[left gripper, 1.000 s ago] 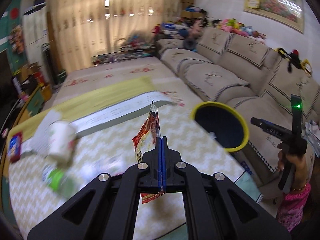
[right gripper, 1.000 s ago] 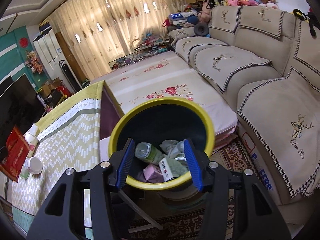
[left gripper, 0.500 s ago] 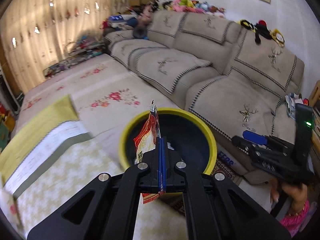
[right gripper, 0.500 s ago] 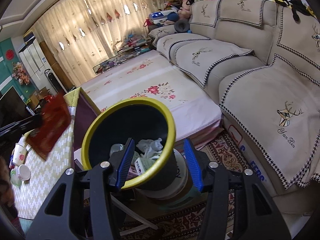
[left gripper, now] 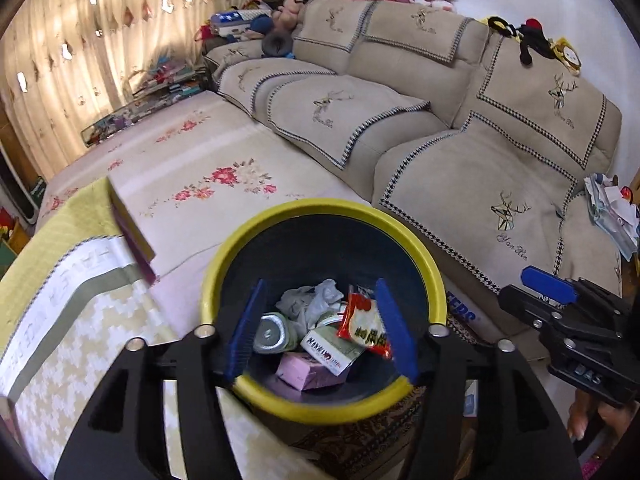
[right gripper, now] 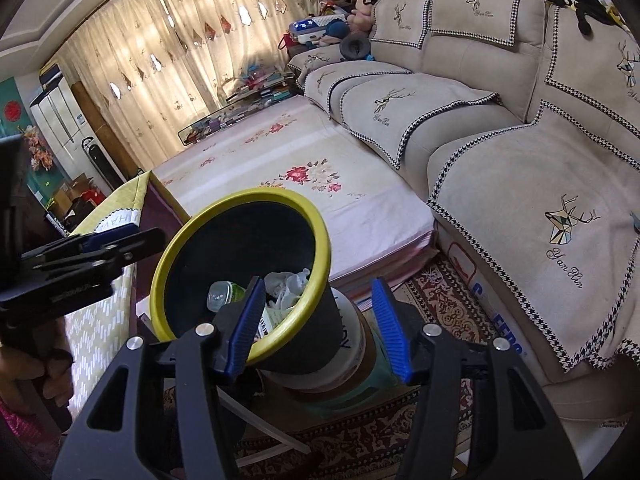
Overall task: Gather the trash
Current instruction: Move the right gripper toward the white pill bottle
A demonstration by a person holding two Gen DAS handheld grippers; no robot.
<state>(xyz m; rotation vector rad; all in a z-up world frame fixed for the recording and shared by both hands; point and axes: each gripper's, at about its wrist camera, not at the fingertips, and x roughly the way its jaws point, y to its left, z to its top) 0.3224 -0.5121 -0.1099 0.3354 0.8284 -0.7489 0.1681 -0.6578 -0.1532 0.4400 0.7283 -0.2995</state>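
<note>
My left gripper (left gripper: 322, 326) hangs over the yellow-rimmed bin (left gripper: 320, 210), jaws wide; the red snack wrapper (left gripper: 362, 326) lies inside between them. My right gripper (right gripper: 318, 326) is spread wide beside the bin.

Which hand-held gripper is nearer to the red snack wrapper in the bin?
Left. The left hand-held gripper hangs open right above the red snack wrapper; the right hand-held gripper is beside the bin.

Yellow-rimmed black bin (left gripper: 434, 276), red wrapper (left gripper: 362, 326), blue fingers (left gripper: 394, 328), beige houndstooth-trim sofa (left gripper: 472, 160).
</note>
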